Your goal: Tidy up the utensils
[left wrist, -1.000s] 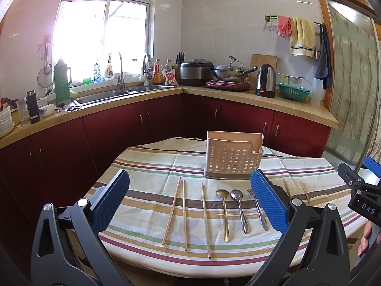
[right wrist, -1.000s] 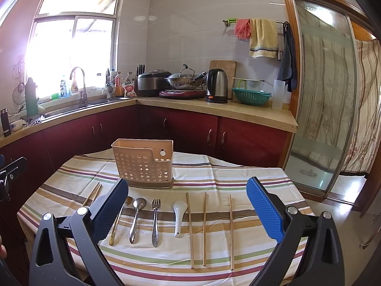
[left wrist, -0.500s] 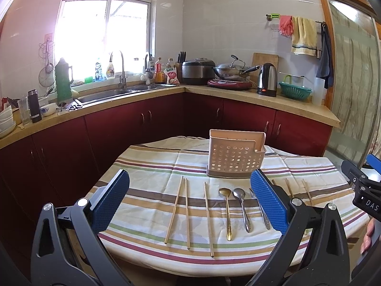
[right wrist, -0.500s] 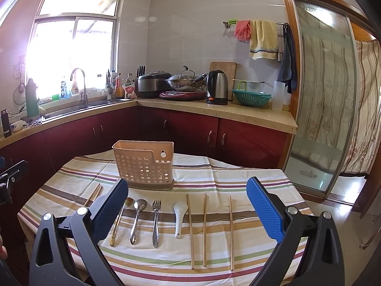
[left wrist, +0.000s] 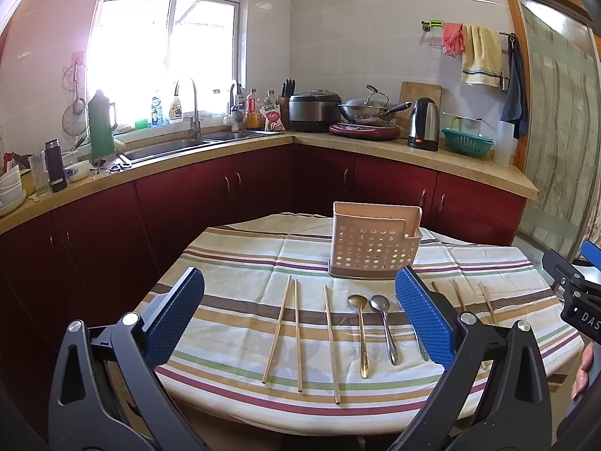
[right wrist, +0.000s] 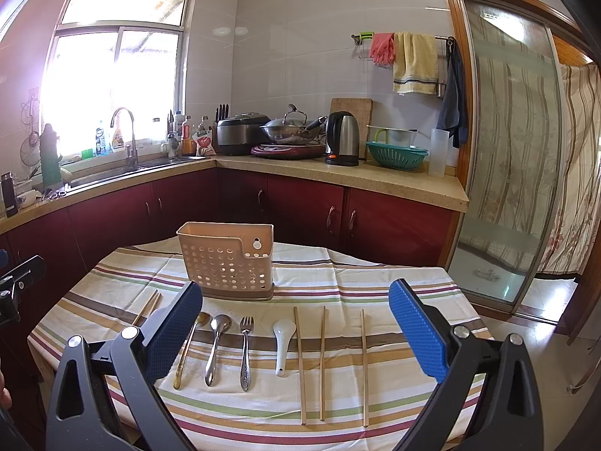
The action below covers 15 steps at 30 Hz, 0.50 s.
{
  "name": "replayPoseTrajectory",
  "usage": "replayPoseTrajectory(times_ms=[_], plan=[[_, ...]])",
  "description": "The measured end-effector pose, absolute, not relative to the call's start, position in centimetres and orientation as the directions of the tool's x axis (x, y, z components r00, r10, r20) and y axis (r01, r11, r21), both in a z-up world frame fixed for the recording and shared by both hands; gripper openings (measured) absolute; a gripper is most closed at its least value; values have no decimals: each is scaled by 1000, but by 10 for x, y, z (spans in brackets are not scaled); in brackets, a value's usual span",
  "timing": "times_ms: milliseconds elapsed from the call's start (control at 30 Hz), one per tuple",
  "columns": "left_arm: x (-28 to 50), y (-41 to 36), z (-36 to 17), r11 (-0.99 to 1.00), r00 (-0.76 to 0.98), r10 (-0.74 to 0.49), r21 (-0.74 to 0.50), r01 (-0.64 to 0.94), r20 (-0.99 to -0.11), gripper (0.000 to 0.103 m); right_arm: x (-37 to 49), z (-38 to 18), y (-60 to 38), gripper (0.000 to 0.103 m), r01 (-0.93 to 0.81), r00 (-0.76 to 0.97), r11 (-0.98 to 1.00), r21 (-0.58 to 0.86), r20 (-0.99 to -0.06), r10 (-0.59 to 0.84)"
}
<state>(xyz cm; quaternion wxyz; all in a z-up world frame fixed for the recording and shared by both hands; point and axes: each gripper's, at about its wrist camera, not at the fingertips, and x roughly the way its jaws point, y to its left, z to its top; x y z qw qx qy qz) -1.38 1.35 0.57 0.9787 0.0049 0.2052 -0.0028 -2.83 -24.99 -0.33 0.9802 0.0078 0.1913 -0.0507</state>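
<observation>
Table (right wrist: 375, 282) with striped cloth is carrying everything. Perforated beige utensil holder (right wrist: 230, 259) is standing upright toward the far edge, nothing showing above its rim. Utensils are lying in a row in front of it, parallel, handles pointing to the near edge.

Three chopsticks (left wrist: 296, 329) are lying toward the left edge, three more chopsticks (right wrist: 323, 360) toward the right edge. Between them: gold spoon (left wrist: 360, 332), steel spoon (right wrist: 216, 345), fork (right wrist: 245, 349), white ceramic spoon (right wrist: 281, 344), all apart from each other.

Left gripper (left wrist: 298, 312) is hovering at the near edge, jaws spread wide, gripping nothing. Right gripper (right wrist: 295, 329) is doing likewise: spread wide, empty, touching nothing.
</observation>
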Motion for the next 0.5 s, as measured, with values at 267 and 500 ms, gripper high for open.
replayPoseTrajectory(times_ms=[267,500], plan=[[-13,14,4,1000,915,-2,9,6,-403,99,-28,-3,-249,97,103,922,995,-4,-375,-97],[-12,15,3,1000,914,-2,8,5,-405,99,-28,-4,-249,97,102,922,995,-5,-375,-96]])
